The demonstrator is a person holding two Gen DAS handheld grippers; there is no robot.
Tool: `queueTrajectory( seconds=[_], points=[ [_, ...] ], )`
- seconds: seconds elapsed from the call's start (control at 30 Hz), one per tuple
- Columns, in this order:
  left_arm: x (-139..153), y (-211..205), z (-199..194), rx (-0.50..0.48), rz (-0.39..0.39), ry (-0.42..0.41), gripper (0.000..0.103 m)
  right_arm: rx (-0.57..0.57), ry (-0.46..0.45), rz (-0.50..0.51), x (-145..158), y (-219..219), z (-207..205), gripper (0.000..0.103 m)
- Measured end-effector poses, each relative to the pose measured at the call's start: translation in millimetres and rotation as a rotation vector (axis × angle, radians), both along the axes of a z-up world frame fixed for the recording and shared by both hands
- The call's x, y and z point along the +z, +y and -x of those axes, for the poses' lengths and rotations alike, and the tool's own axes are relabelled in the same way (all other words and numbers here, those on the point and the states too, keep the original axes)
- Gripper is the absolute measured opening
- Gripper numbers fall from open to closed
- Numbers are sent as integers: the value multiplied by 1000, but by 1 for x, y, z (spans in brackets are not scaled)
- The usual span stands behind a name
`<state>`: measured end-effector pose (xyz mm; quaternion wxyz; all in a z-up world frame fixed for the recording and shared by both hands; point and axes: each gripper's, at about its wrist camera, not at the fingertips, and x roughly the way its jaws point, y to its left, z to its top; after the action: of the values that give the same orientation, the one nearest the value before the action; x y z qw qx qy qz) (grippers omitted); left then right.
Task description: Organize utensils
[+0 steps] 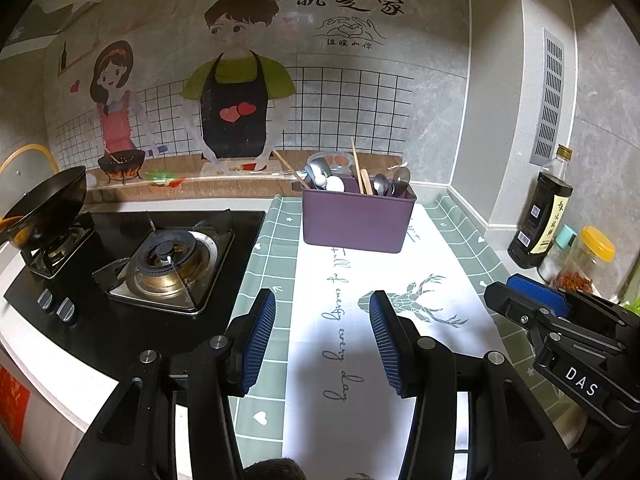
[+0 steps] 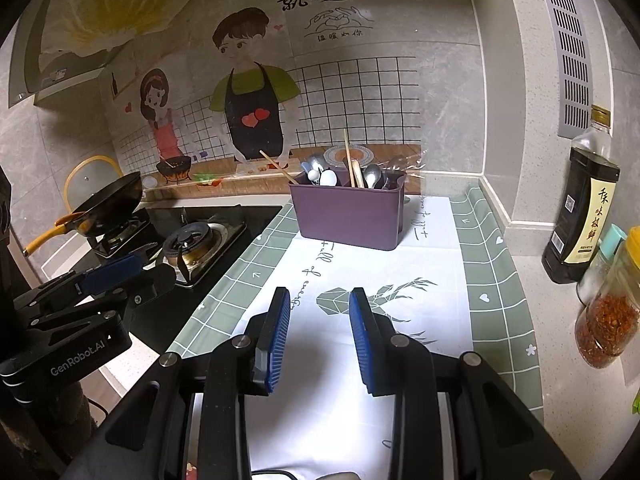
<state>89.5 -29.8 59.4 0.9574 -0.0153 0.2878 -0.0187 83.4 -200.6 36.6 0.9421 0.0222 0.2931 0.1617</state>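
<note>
A purple utensil holder [image 1: 356,220] stands at the far end of the green-and-white mat [image 1: 400,276]; it also shows in the right wrist view [image 2: 348,216]. It holds metal spoons [image 1: 382,184], a white spoon [image 1: 335,184] and wooden chopsticks [image 1: 357,166]. My left gripper [image 1: 322,312] is open and empty, low over the near part of the mat. My right gripper [image 2: 320,308] is open and empty, also over the mat, well short of the holder. The right gripper shows at the right edge of the left wrist view [image 1: 538,294].
A gas stove [image 1: 168,264] lies left of the mat, with a black wok [image 1: 44,204] on its far burner. A dark sauce bottle [image 2: 580,216] and a chili jar [image 2: 612,320] stand at the right by the wall.
</note>
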Motion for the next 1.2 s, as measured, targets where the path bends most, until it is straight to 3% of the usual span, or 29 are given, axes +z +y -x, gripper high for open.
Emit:
queueTrajectory(
  seconds=[1.2],
  points=[
    [-9, 9, 0, -9, 1, 18, 50, -9, 0, 2, -3, -5, -5, 29]
  ],
)
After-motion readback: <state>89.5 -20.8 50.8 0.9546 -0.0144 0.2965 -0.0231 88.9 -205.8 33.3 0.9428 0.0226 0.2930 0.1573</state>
